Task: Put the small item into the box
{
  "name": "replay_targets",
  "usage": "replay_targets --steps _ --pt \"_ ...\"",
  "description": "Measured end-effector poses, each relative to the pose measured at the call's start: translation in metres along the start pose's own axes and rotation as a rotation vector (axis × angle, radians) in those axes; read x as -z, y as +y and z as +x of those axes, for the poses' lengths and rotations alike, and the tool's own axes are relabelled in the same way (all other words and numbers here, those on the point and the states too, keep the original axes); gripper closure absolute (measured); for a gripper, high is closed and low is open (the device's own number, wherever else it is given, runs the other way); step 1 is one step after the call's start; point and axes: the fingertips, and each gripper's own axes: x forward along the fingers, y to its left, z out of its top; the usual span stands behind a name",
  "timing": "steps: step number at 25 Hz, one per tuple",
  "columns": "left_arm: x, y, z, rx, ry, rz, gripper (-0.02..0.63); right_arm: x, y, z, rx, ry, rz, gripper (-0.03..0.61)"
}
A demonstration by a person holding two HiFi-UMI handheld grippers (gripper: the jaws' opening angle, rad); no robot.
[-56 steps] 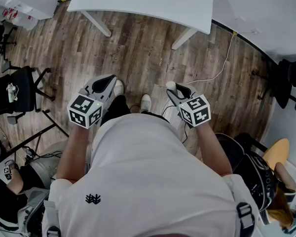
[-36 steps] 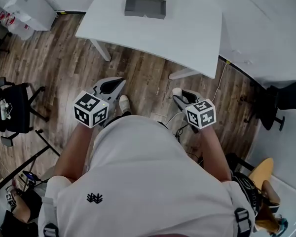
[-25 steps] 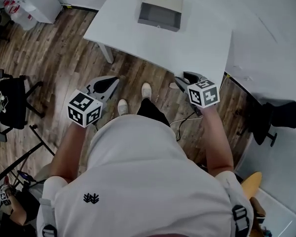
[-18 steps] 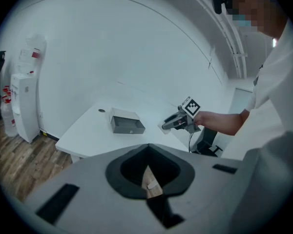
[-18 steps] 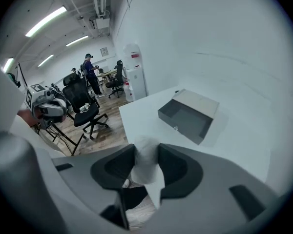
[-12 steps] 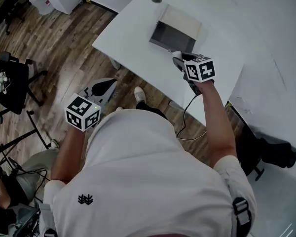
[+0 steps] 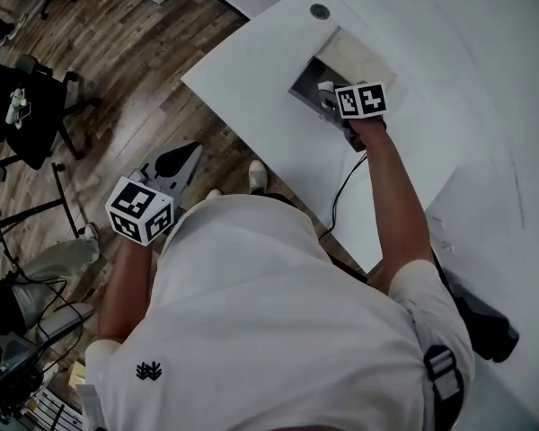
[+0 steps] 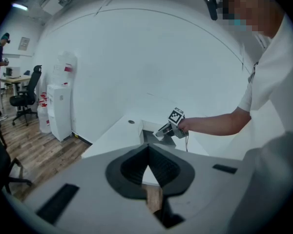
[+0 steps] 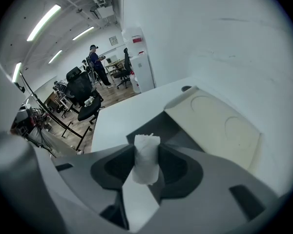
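An open box [image 7: 307,85] with a dark inside and a cream lid [image 7: 364,57] folded back stands on the white table [image 7: 251,79]. My right gripper [image 7: 325,93] reaches over the box's near edge. It is shut on a small white rolled item [image 9: 146,159], which stands upright between the pads, with the box's dark inside [image 9: 154,126] just beyond. My left gripper [image 7: 169,162] hangs low beside the person's hip over the wooden floor. Its jaws meet at the tips with nothing in them [image 8: 147,164]. From there the right gripper [image 8: 165,129] shows at the box [image 8: 149,136].
A round grommet [image 7: 320,12] sits in the table beyond the box. A black cable [image 7: 341,196] trails from the right gripper. Black office chairs [image 7: 22,106] stand to the left on the floor. A white wall rises behind the table. A person [image 9: 94,57] stands far off.
The person has walked up to the table. My right gripper has swung forward from over the floor to over the box, still carrying the white item. The left gripper stayed low.
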Motion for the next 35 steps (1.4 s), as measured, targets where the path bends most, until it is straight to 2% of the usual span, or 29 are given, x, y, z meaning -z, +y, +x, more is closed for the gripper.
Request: replay_targets --steps 8,16,25,35 --pt "0.012 0.008 -0.018 -0.155 0.010 -0.078 0.607 -0.006 -0.013 0.055 -0.050 0.081 -0.001 0.420" --pt "0.019 0.015 -0.026 -0.237 0.002 -0.120 0.607 -0.004 -0.015 0.087 -0.053 0.143 -0.008 0.419" --pt "0.027 0.016 -0.014 -0.256 0.013 -0.117 0.607 -0.001 -0.024 0.104 -0.079 0.140 0.043 0.407" --pt "0.024 0.018 -0.018 -0.207 0.023 -0.087 0.607 0.001 -0.022 0.082 -0.061 0.090 0.057 0.374"
